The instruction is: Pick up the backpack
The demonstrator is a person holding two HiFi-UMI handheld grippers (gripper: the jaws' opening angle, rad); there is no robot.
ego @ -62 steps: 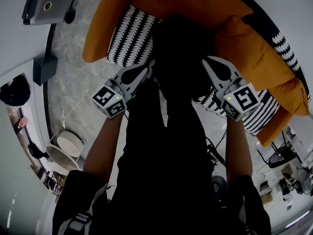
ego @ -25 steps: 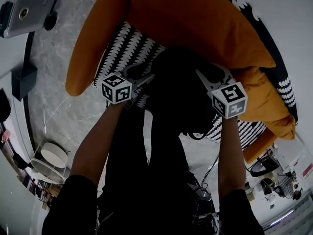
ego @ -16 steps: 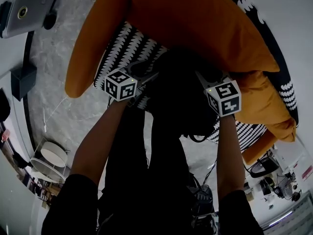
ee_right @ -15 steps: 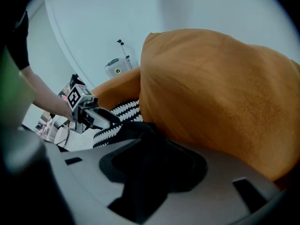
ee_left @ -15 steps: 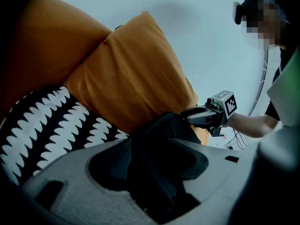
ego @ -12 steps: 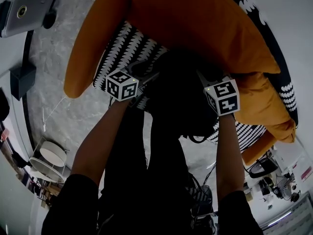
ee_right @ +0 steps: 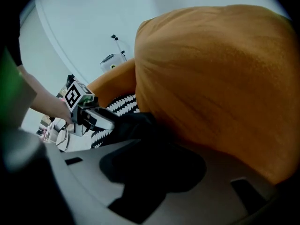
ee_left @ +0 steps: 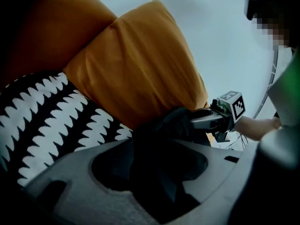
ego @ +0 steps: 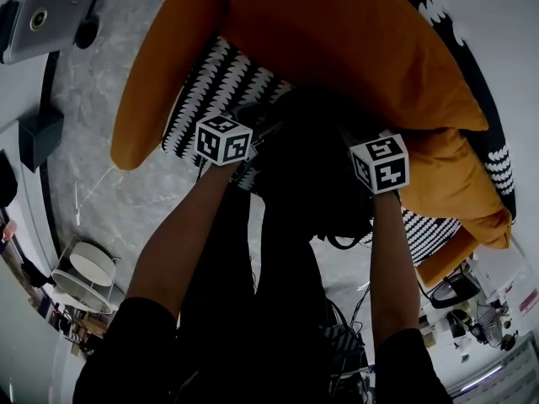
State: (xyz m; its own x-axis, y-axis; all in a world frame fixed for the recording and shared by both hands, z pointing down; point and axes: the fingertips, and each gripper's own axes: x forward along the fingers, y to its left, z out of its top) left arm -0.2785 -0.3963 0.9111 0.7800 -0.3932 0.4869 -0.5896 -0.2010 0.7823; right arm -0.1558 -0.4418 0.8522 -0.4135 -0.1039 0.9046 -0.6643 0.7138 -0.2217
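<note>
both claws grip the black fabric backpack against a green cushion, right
No: the plump fabric cushion is mustard orange, not green, as the left gripper view shows. The left claw and right claw do both grip the black fabric backpack.

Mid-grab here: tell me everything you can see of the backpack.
The backpack is black, soft fabric that looks limp and crumpled. It is too dark to make out its straps, zips or pockets. It sits against the orange cushion and beside the black-and-white cushion. The left gripper and the right gripper are each shut on a bunched fold of it, one at either side.
</note>
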